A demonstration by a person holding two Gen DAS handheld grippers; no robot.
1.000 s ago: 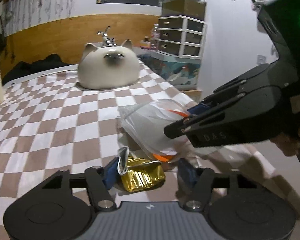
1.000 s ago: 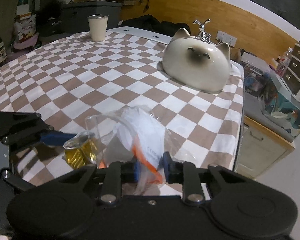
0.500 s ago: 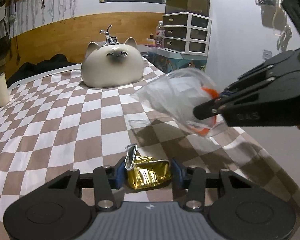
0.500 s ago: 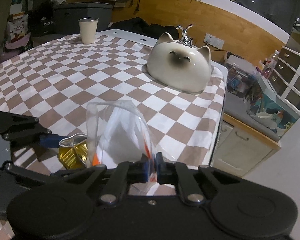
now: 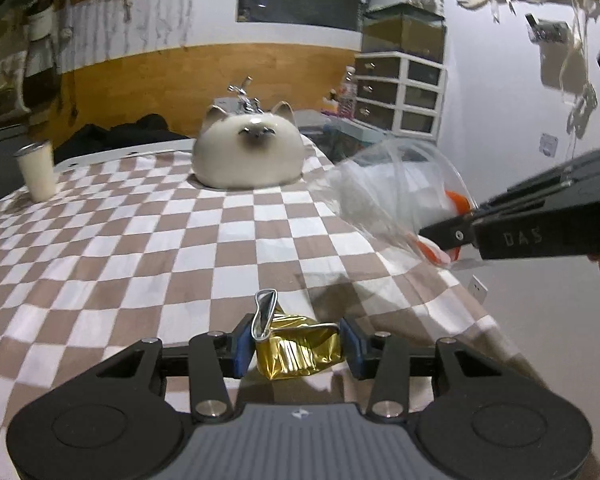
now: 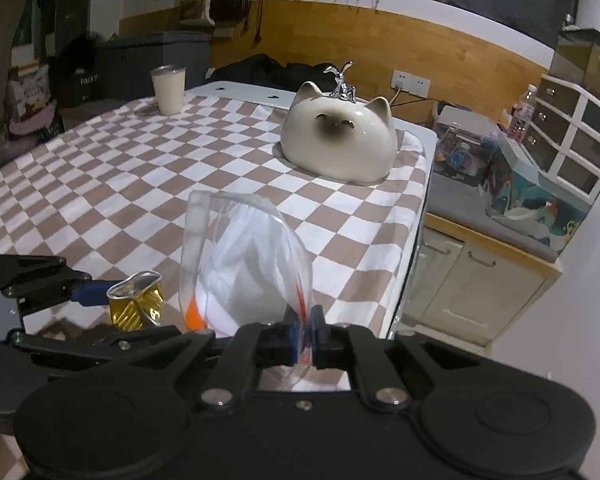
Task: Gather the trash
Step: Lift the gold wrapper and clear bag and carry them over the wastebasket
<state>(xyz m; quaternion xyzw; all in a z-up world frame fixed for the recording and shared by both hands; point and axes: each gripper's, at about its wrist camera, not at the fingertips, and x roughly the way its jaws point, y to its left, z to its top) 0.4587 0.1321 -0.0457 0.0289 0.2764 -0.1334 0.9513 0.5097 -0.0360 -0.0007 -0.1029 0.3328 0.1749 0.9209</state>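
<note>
Low in the left wrist view, the left gripper (image 5: 298, 346) has its blue pads set against both sides of a crumpled gold foil wrapper (image 5: 298, 350), which sits between them at the bottom centre of the frame, with a silvery torn flap standing up at its upper left; the grip looks firm, though whether the wrapper has fully left the checked tablecloth (image 5: 140, 248) I cannot tell; at the right edge of the same view the right gripper (image 5: 440, 236) reaches in from the side with its jaws pressed together on the edge of a clear plastic bag (image 5: 384, 196), which hangs clear of the cloth with white paper and something orange inside; the right wrist view agrees, showing the bag (image 6: 248, 264) rising from the pinched pads at the lower centre and the wrapper (image 6: 136, 300) at the lower left beside it; so both loose pieces in sight are in hand, and I judge the gathering part to be largely done; what seems left is to bring them together, most likely the wrapper into the bag or both to a bin, though no bin shows; farther up the frame the cat-shaped ceramic piece (image 5: 248, 152) and the pale cup (image 5: 36, 172) at the left stand apart and do not look like trash.
</note>
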